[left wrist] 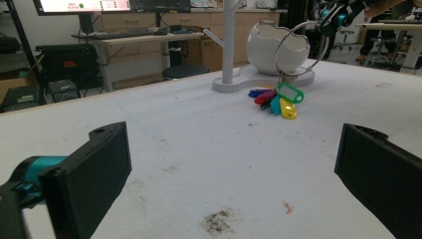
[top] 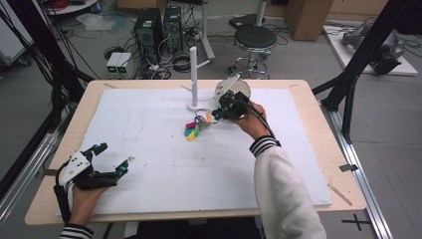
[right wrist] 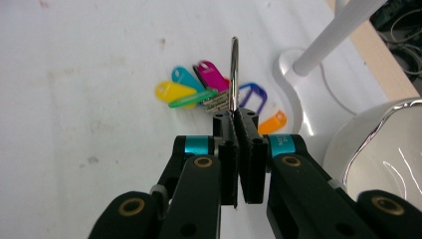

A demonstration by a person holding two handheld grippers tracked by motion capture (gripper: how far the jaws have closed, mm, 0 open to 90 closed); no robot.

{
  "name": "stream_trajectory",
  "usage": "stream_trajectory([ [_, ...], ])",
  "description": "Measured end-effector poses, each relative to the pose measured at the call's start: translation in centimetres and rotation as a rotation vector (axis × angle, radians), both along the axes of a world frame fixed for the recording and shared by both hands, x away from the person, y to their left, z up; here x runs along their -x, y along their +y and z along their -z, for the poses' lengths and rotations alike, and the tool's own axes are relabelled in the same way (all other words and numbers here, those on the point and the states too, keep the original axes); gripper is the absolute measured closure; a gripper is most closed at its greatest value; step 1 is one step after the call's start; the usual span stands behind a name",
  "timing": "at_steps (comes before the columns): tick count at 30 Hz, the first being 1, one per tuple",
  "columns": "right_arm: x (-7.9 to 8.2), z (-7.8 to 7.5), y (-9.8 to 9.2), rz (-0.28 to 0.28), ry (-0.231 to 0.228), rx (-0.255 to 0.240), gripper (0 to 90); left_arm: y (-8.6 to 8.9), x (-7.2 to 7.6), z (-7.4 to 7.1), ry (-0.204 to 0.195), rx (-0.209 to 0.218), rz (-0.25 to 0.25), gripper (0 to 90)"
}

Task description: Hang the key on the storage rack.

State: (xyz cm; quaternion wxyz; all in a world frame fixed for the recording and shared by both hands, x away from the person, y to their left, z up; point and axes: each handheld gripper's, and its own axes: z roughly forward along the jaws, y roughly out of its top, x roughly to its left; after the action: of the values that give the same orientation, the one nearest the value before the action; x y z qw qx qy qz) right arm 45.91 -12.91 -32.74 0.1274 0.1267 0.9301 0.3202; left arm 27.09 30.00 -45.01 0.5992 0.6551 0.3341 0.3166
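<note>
Tongs of my right gripper [right wrist: 234,117] clench the key ring [right wrist: 234,74] edge-on at frame centre, tags [right wrist: 199,89] hanging toward the counter [top: 149,164], white stand [top: 193,74] just beyond; left tongs [top: 112,158] released, lower left.

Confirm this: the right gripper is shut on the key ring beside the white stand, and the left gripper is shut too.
Wrong about the left gripper: the left gripper view shows its jaws wide apart, open over the table. The right gripper is indeed shut on the key ring beside the white stand.
</note>
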Motion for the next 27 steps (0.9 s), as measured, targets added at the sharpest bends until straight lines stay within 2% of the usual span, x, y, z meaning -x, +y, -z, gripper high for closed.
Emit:
stream_trajectory([
  [1,-0.1,-0.2,-0.1,0.005,0.003,-0.047,89.0,0.0,0.0,0.0,0.0,-0.002,0.0,1.8],
  [3,-0.3,-0.3,-0.3,0.017,0.01,-0.098,89.0,0.0,0.0,0.0,0.0,0.0,0.0,1.8],
  [4,-0.3,-0.3,-0.3,0.017,0.01,-0.098,89.0,0.0,0.0,0.0,0.0,0.0,0.0,1.8],
  [6,-0.5,-0.4,-0.6,0.026,0.012,-0.151,89.0,0.0,0.0,0.0,0.0,0.001,0.0,1.8],
  [7,-0.8,-0.5,-0.8,0.044,0.016,-0.209,89.0,0.0,0.0,0.0,0.0,0.0,0.0,1.8],
  [8,-0.8,-0.5,-0.8,0.044,0.016,-0.209,89.0,0.0,0.0,0.0,0.0,0.001,0.0,1.8],
  [9,-1.0,-0.6,-1.1,0.059,0.022,-0.265,89.0,0.0,0.0,0.0,-0.001,0.002,0.0,1.8],
  [11,-1.2,-0.6,-1.3,0.072,0.022,-0.309,89.0,0.0,0.0,0.0,0.0,0.001,0.0,1.8],
  [12,-1.2,-0.6,-1.3,0.072,0.022,-0.309,89.0,0.0,0.0,0.0,0.0,0.001,0.0,1.8],
  [13,-1.3,-0.6,-1.4,0.07,0.02,-0.337,89.0,0.0,0.0,0.0,0.0,0.002,0.0,1.8],
  [17,-1.4,-0.6,-1.3,0.073,0.007,-0.358,89.0,0.0,0.0,0.0,0.001,0.003,-0.001,1.8],
  [18,-1.4,-0.5,-1.1,0.074,0.01,-0.38,88.9,0.0,0.0,0.0,0.001,0.003,-0.002,1.8],
  [23,-1.6,-0.4,-0.9,0.086,0.008,-0.422,89.0,0.0,0.0,0.0,0.002,0.004,-0.001,1.8],
  [24,-1.8,-0.4,-0.8,0.092,0.013,-0.448,89.0,0.0,0.0,0.0,0.001,0.003,-0.002,1.8],
  [27,-2.0,-0.4,-0.7,0.096,0.001,-0.468,88.9,0.0,0.0,0.0,0.002,0.001,-0.001,1.8],
])
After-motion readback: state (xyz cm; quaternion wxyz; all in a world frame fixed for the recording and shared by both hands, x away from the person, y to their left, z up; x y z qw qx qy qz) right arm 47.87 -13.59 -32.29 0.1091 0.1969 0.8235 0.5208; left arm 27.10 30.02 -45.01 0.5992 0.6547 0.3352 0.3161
